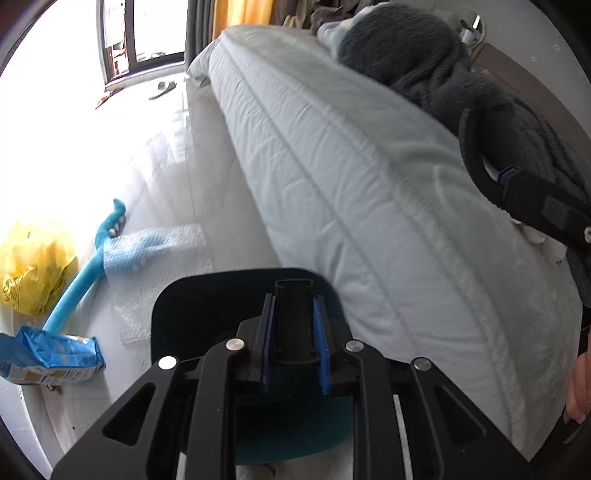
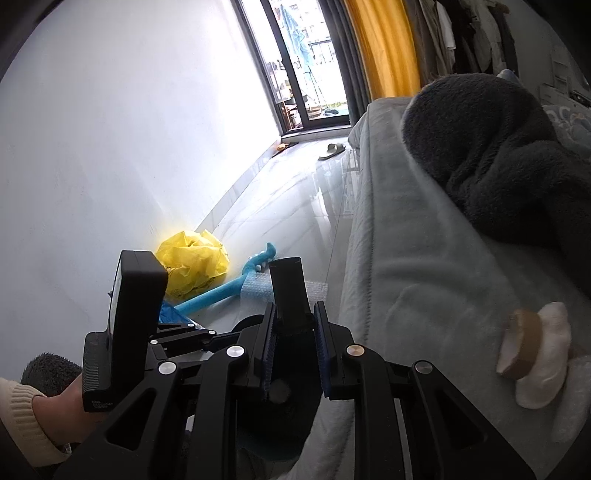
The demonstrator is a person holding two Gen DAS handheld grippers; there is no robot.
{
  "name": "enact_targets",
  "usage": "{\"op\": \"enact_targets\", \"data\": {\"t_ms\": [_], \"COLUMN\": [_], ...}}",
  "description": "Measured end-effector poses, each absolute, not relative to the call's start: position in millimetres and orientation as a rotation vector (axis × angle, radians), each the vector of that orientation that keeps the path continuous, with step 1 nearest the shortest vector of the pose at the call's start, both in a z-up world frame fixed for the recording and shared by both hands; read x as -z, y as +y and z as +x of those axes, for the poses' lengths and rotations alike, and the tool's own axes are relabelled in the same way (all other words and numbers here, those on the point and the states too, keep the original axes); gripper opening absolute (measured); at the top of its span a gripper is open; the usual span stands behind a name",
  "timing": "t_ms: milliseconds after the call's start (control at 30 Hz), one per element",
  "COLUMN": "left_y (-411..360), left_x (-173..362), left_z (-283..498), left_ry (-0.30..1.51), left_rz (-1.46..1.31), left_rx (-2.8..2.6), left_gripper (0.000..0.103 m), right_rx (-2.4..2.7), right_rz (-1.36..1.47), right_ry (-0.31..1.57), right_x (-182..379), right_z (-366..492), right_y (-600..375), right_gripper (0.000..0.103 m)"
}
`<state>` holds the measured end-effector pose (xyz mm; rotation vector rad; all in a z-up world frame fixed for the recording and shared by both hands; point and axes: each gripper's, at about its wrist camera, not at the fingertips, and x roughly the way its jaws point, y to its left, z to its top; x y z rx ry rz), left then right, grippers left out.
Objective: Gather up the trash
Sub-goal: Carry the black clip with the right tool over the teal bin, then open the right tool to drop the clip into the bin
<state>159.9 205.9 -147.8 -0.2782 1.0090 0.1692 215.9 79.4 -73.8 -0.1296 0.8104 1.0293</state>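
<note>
The left wrist view looks forward and steeply down along its own gripper's fingers, close above the pale floor (image 1: 166, 177) beside the bed (image 1: 351, 177). It faces along the bed's side toward the far window (image 1: 147, 33), with the bed filling its right half. The right wrist view sits slightly higher and tilts down less, facing the same way along the aisle between the white wall (image 2: 110, 147) and the bed (image 2: 406, 240), toward the balcony door (image 2: 306, 74). Both views share the yellow plastic bag (image 1: 33, 266) (image 2: 194, 266), the blue foam stick (image 1: 85, 273) (image 2: 221, 288), the bubble wrap (image 1: 162, 258) (image 2: 258, 290), the grey blanket (image 1: 424, 62) (image 2: 498, 147) and a slipper (image 1: 164, 88) (image 2: 332, 149) near the window.
</note>
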Motion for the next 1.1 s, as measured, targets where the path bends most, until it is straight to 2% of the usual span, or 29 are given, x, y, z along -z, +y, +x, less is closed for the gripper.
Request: {"op": "enact_targets", "data": {"t_ms": [433, 533, 600, 633, 667, 733, 800, 933, 1100], "left_y": [249.7, 256.6, 261.0, 263.3, 265.0, 268.2, 271.4, 282.8, 296.9], "left_x": [192.5, 196.2, 195.6, 194.2, 192.6, 187.2, 180.4, 164.4, 148.6], "left_z": [138.3, 131.6, 127.0, 125.6, 124.4, 121.9, 118.7, 110.7, 101.6], "left_ry": [1.205, 1.229, 1.229, 1.225, 1.221, 1.197, 1.167, 1.090, 1.017], "left_rz": [-0.397, -0.402, -0.398, -0.394, -0.388, -0.370, -0.359, -0.329, -0.357], "left_rx": [-0.210, -0.221, -0.229, -0.232, -0.233, -0.234, -0.239, -0.303, -0.329], "left_gripper": [0.023, 0.042, 0.045, 0.052, 0.062, 0.073, 0.073, 0.092, 0.094], "right_rx": [-1.055, -1.063, -1.064, -1.063, -1.063, -1.059, -1.052, -1.027, -1.004], "right_rz": [-0.174, -0.172, -0.175, -0.177, -0.178, -0.179, -0.188, -0.215, -0.236], "right_ry": [0.898, 0.921, 0.936, 0.943, 0.950, 0.967, 0.986, 1.037, 1.106], "right_x": [94.8, 100.4, 105.4, 107.9, 110.8, 116.7, 124.6, 146.8, 172.8], "right_z": [210.5, 211.6, 211.8, 211.9, 212.5, 214.1, 214.5, 215.7, 214.6], "right_y": [123.6, 132.1, 139.4, 143.0, 146.6, 152.8, 159.6, 171.3, 183.7], "right_gripper": [0.020, 0.020, 0.020, 0.020, 0.020, 0.020, 0.020, 0.020, 0.020]}}
